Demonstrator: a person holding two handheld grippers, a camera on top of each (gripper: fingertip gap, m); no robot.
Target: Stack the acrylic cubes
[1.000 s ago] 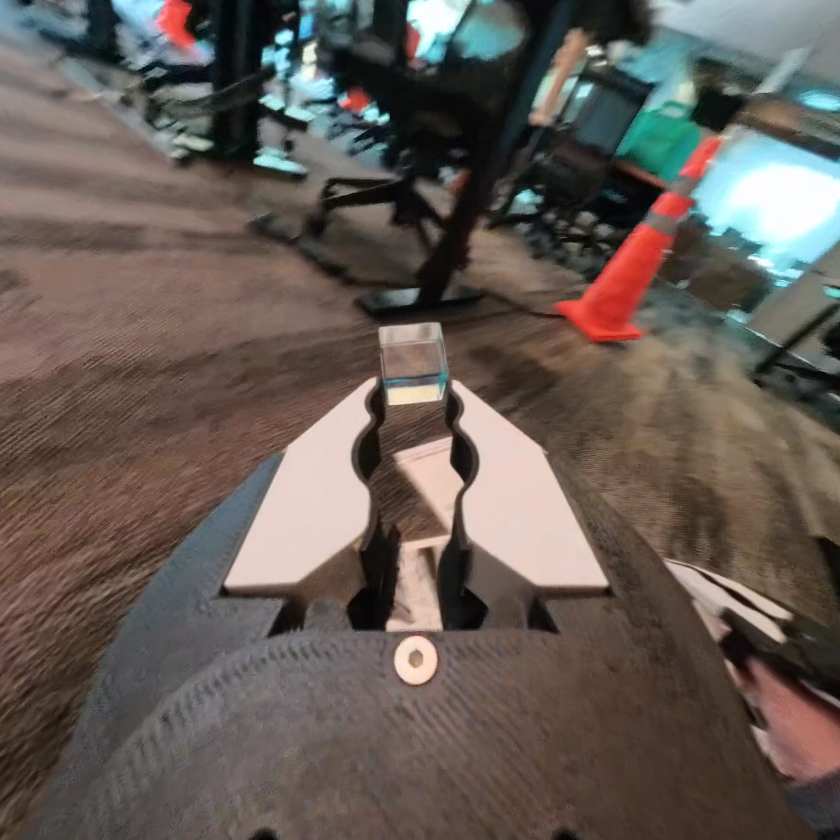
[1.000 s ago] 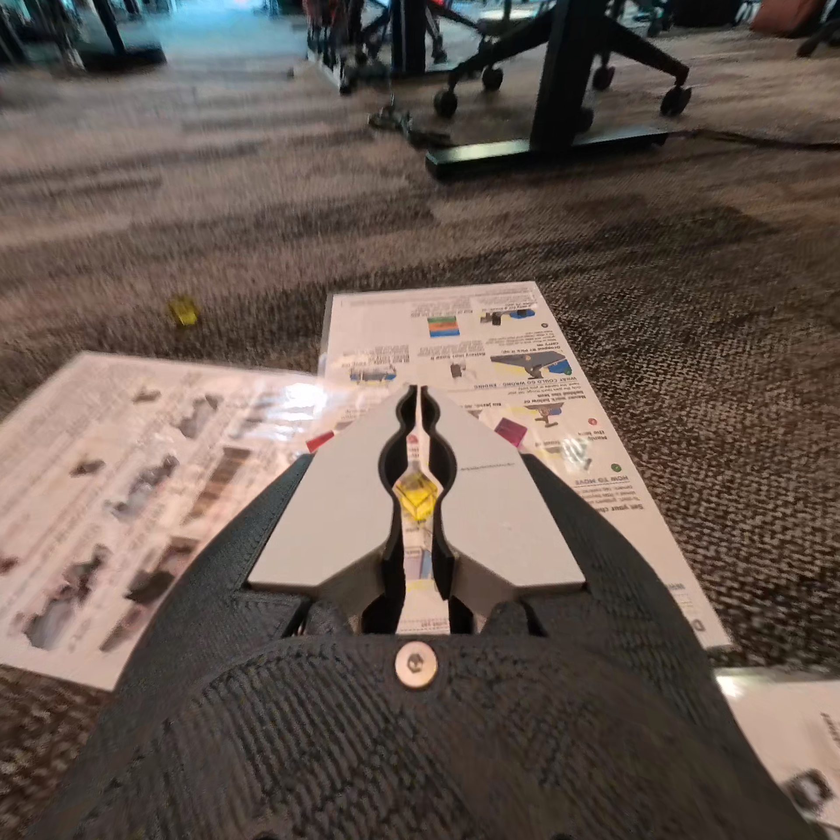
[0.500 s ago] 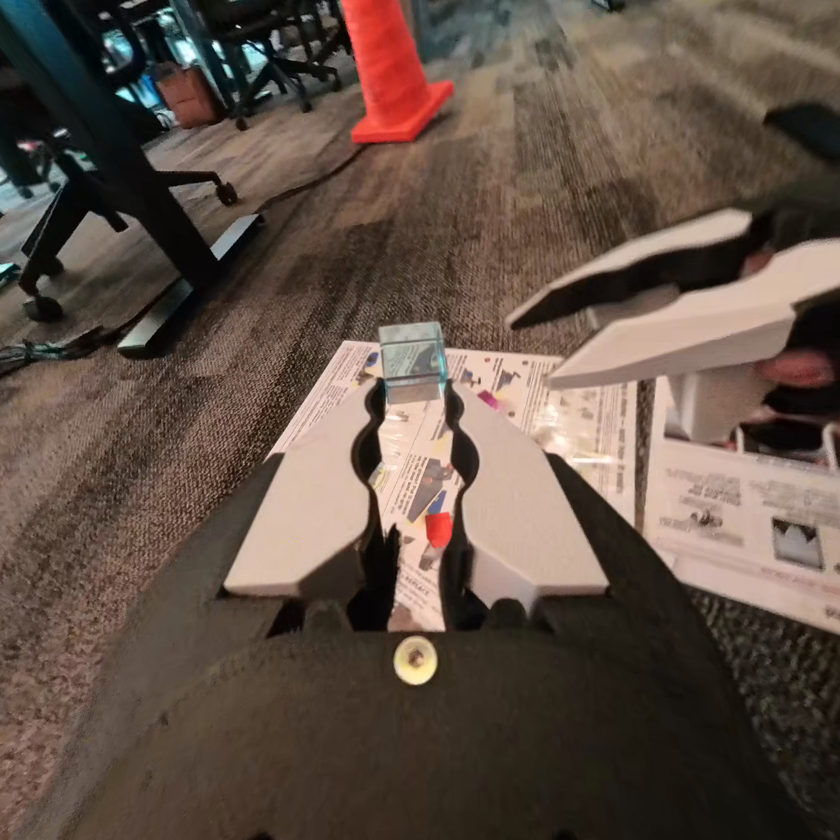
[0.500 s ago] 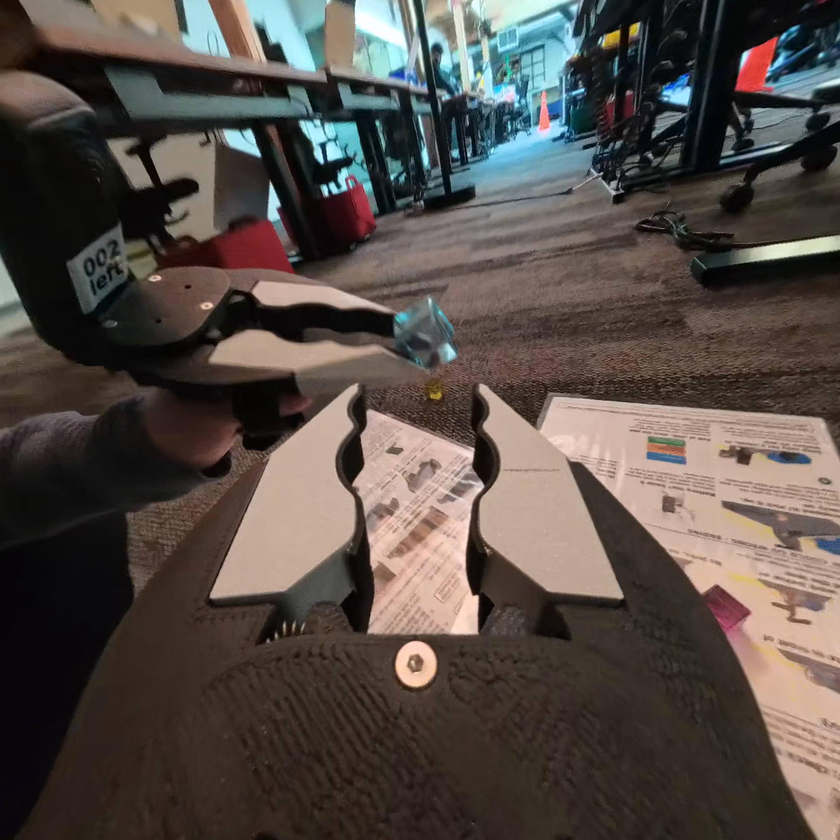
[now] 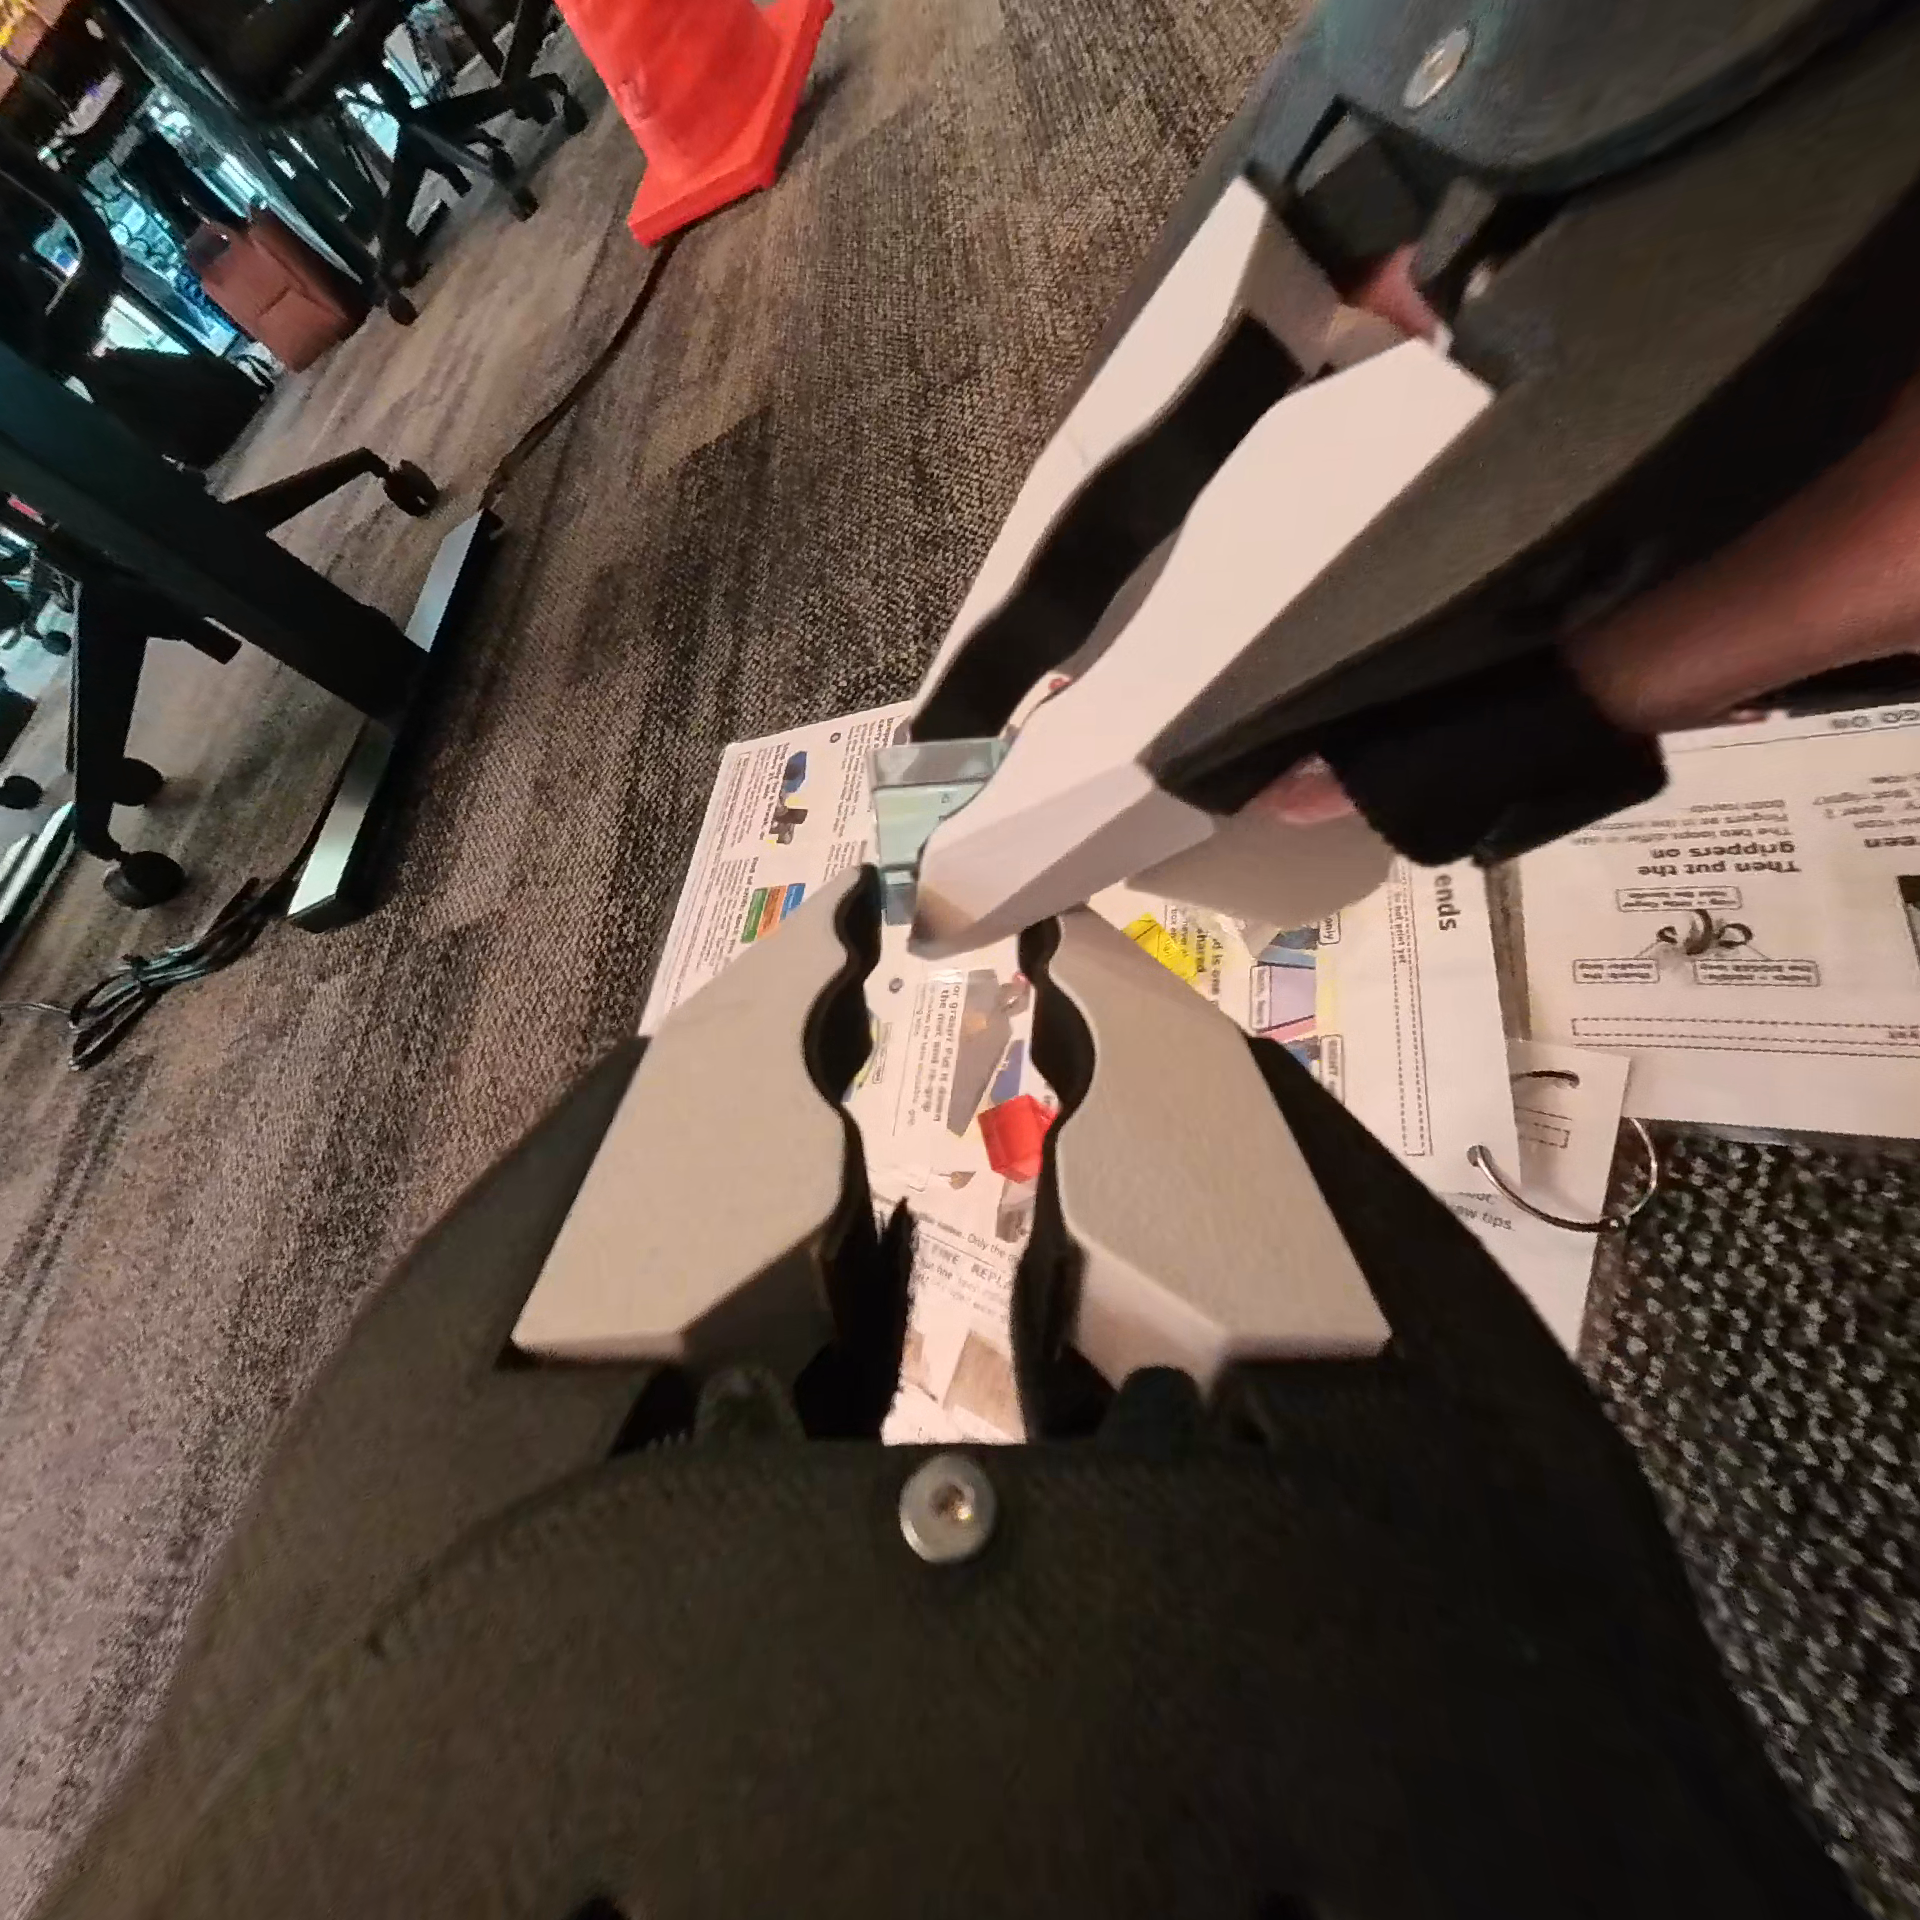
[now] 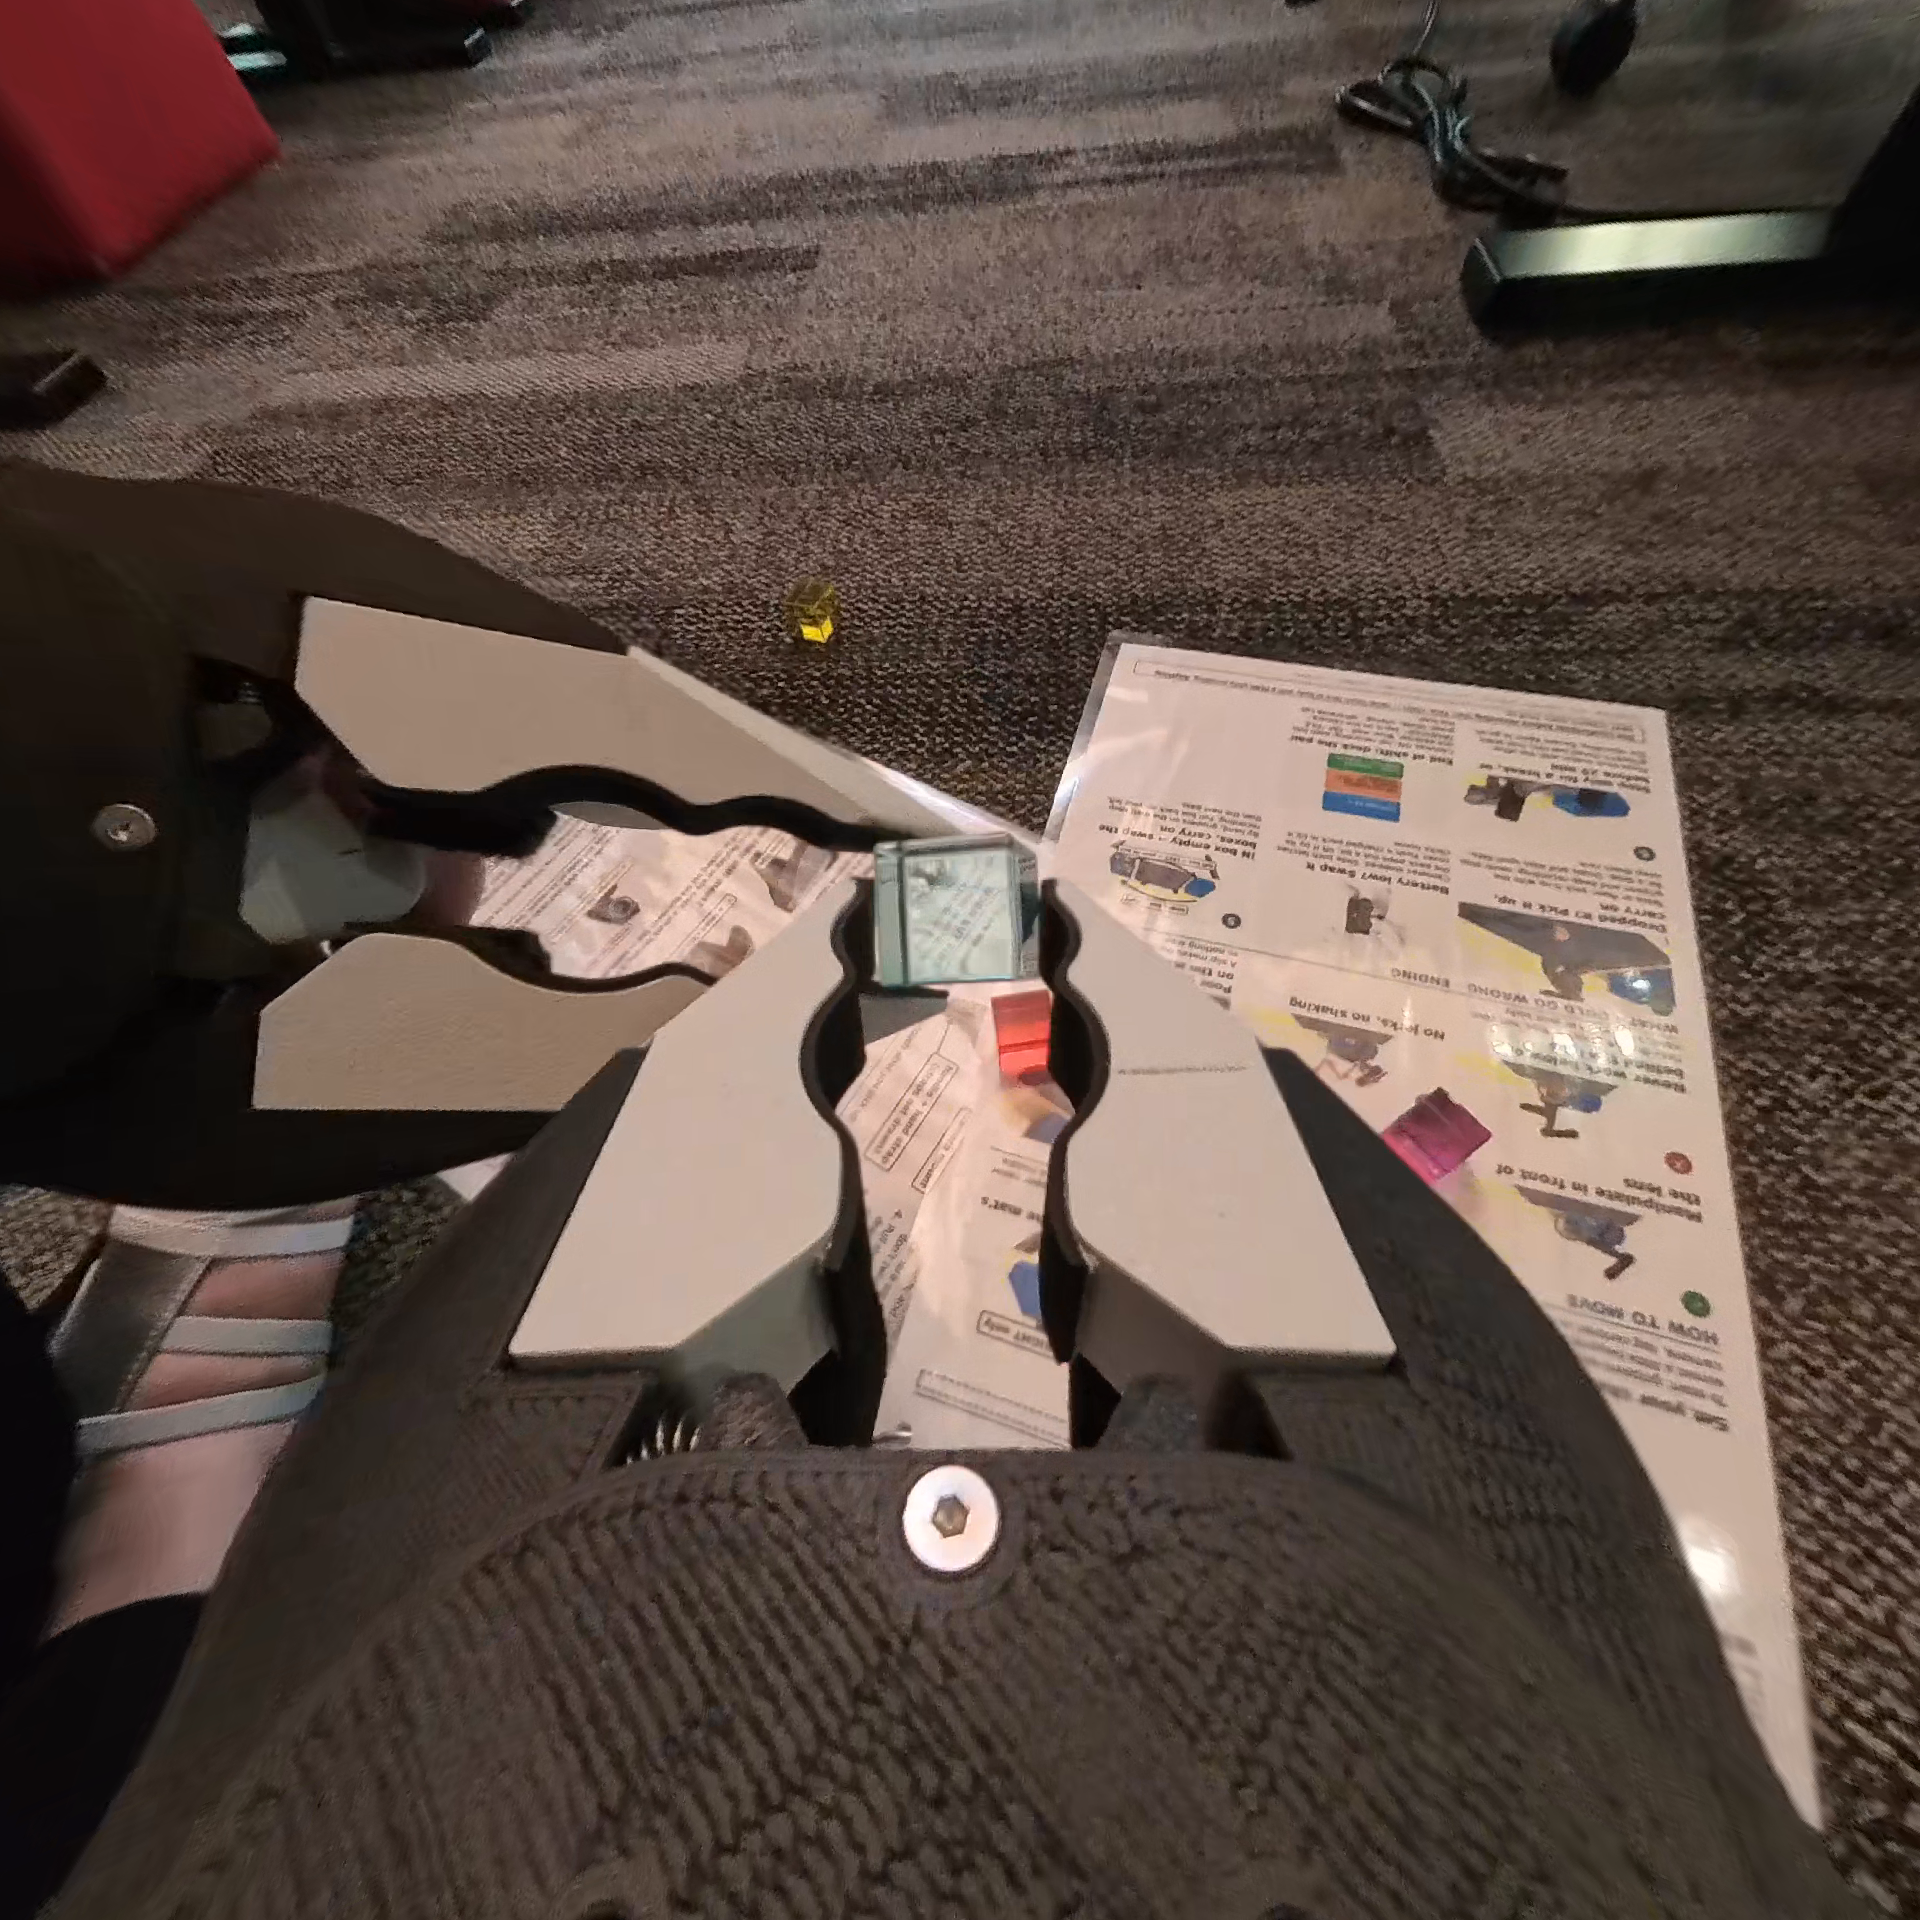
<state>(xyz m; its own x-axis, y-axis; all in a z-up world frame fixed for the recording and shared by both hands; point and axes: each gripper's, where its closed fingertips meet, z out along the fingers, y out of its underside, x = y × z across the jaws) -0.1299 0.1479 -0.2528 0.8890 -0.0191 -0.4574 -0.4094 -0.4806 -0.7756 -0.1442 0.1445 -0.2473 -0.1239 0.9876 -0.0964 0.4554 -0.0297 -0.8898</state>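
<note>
My left gripper (image 5: 951, 914) is shut on a clear, faintly blue cube (image 5: 920, 800) and holds it above the printed sheets. In the right wrist view the same cube (image 6: 951, 920) stands between the fingertips of my right gripper (image 6: 954, 925), whose jaws flank it closely with a thin gap still showing at the pads. The left gripper's fingers (image 6: 623, 717) come in from the left there. In the left wrist view the right gripper's fingers (image 5: 1143, 727) cross over from the upper right and hide part of the cube.
Laminated printed sheets (image 6: 1455, 831) lie on the grey carpet. A red cube (image 6: 1023, 1023) and a magenta cube (image 6: 1439, 1132) lie on them, and a small yellow cube (image 6: 812, 613) on the carpet beyond. An orange cone (image 5: 717, 104), desk feet (image 5: 395, 707) and a cable (image 6: 1444, 135) stand farther off. My two grippers' fingertips are within a few centimetres of each other.
My right gripper went from shut to wide open, swung over to the left gripper and narrowed around the cube. The left gripper kept its hold on the cube and turned toward the sheets.
</note>
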